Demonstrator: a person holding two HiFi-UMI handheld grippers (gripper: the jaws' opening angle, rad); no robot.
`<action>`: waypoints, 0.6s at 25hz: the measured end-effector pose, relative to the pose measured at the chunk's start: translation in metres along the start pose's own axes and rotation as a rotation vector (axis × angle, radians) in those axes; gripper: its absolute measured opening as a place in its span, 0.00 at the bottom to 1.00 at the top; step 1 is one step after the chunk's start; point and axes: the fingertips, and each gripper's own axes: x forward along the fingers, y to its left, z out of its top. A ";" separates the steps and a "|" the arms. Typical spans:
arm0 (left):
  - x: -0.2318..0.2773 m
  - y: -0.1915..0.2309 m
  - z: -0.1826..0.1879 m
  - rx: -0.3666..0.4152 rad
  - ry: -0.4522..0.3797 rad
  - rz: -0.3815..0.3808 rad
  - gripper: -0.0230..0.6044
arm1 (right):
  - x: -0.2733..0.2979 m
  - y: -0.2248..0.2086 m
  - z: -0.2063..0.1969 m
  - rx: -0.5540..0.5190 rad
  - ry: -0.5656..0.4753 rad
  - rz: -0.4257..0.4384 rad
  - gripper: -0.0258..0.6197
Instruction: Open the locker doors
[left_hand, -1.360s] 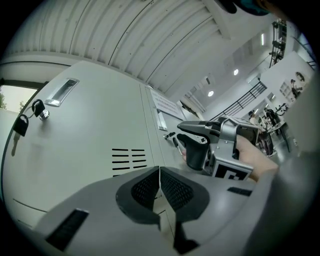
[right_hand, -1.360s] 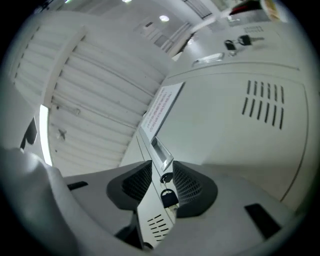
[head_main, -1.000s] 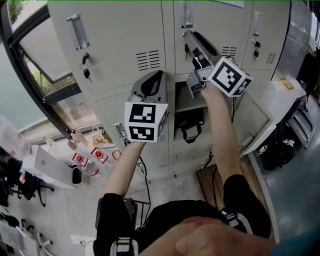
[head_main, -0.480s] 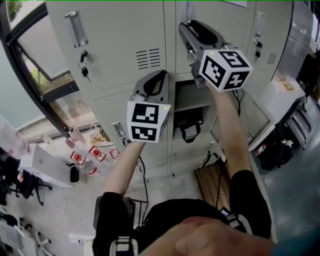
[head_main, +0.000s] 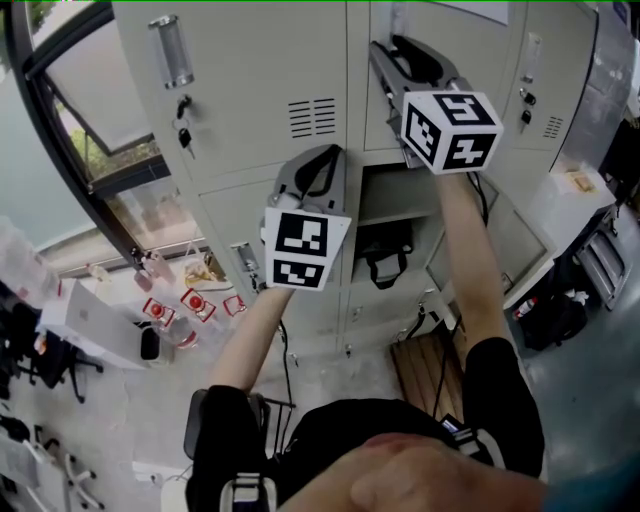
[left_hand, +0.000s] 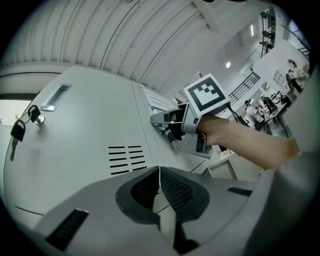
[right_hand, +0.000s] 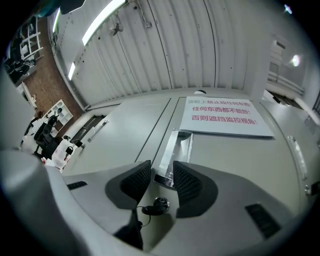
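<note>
Our right hand-held gripper (right_hand: 161, 175) is up against the upper middle locker door (right_hand: 240, 155), which is closed. Its jaws stand apart on either side of the lower end of the chrome recessed handle (right_hand: 176, 147). The pads do not appear to press on it yet. Just below them sits the key lock (right_hand: 160, 202), with a key in it.

The main risk we see is the grip. The handle is slick metal and only its bottom end lies between the pads, so a closing squeeze could slide off it. It could also pinch the key and bend it or twist it out. If the lock is engaged, pulling would only drag the jaws off the handle.

Our left hand-held gripper (left_hand: 160, 172) has its jaws together on nothing. It hangs lower, by the seam beside the vented upper left door (head_main: 250, 90). We judge that the middle door would swing out from that side, so its edge could knock this gripper.

Below, one compartment already stands open with a black bag (head_main: 385, 258) inside. The upper left door is shut, with its keys (head_main: 183, 135) hanging from the lock.
</note>
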 end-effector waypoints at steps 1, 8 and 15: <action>0.000 0.001 -0.001 -0.003 0.002 0.003 0.05 | 0.001 0.001 0.000 -0.006 0.001 -0.001 0.26; 0.001 0.001 -0.007 -0.022 0.015 -0.004 0.05 | 0.002 0.004 0.001 0.005 0.009 0.024 0.26; 0.002 0.001 -0.015 -0.046 0.026 0.002 0.05 | 0.000 0.006 0.001 0.035 0.022 0.076 0.26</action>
